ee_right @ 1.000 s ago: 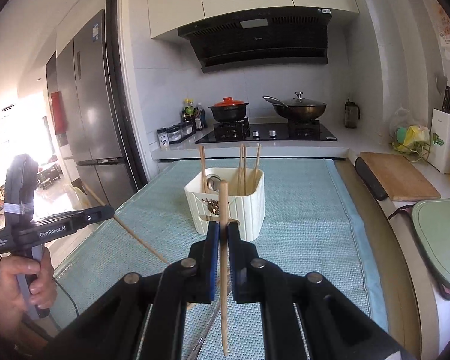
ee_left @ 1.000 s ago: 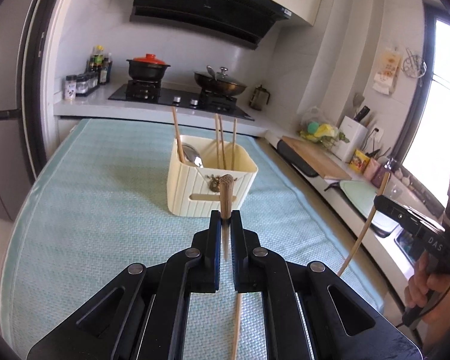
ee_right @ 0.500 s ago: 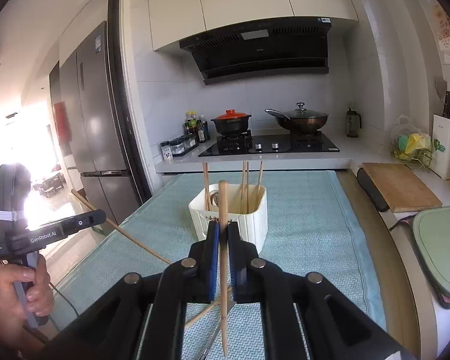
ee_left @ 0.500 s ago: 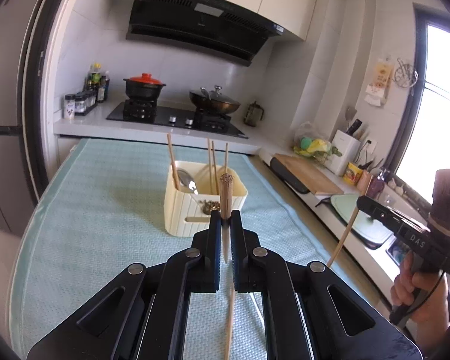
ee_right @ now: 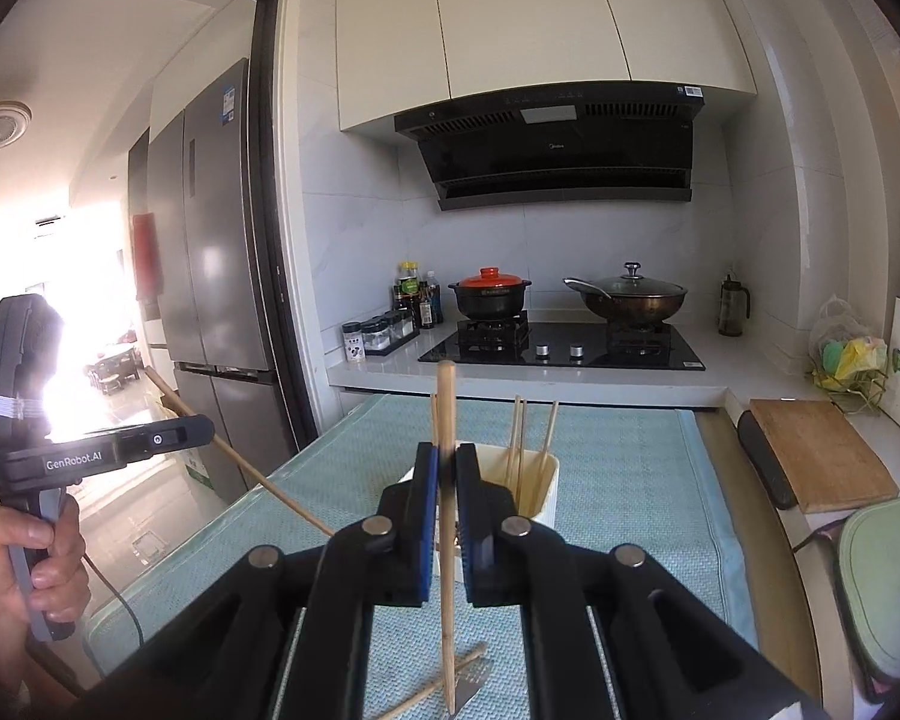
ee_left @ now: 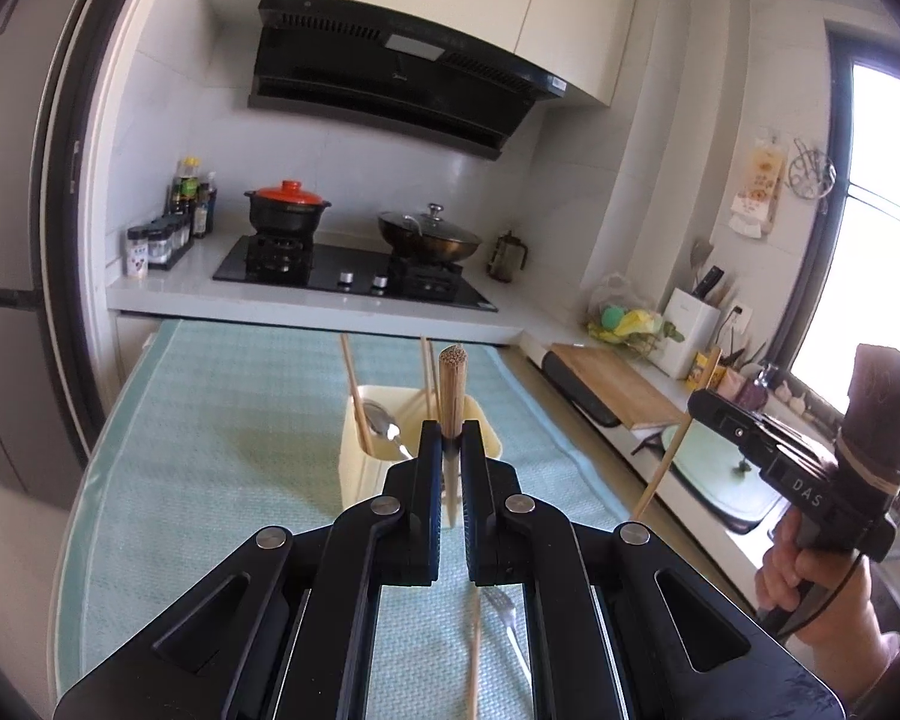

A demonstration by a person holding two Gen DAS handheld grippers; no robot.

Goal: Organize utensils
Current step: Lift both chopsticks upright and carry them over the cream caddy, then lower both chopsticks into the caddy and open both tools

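A cream utensil holder [ee_left: 360, 468] stands on the teal mat, with several chopsticks [ee_left: 349, 369] and a metal spoon [ee_left: 383, 426] upright in it; it also shows in the right wrist view [ee_right: 543, 495]. My left gripper [ee_left: 450, 441] is shut on a wooden chopstick [ee_left: 452, 387], held above the mat just short of the holder. My right gripper [ee_right: 447, 465] is shut on another wooden chopstick [ee_right: 446, 414], held upright above the mat. A chopstick [ee_left: 473, 666] and a fork [ee_left: 510, 630] lie on the mat below.
A teal mat [ee_left: 222, 420] covers the table. Behind it are a stove with a red-lidded pot [ee_left: 286, 210] and a wok [ee_left: 429, 237]. A cutting board [ee_left: 615, 384] and a knife block [ee_left: 690, 330] stand on the right counter. A fridge [ee_right: 222, 228] is at left.
Both grippers have risen with their chopsticks and tilted up. The holder now sits lower in both views, partly behind the fingers.
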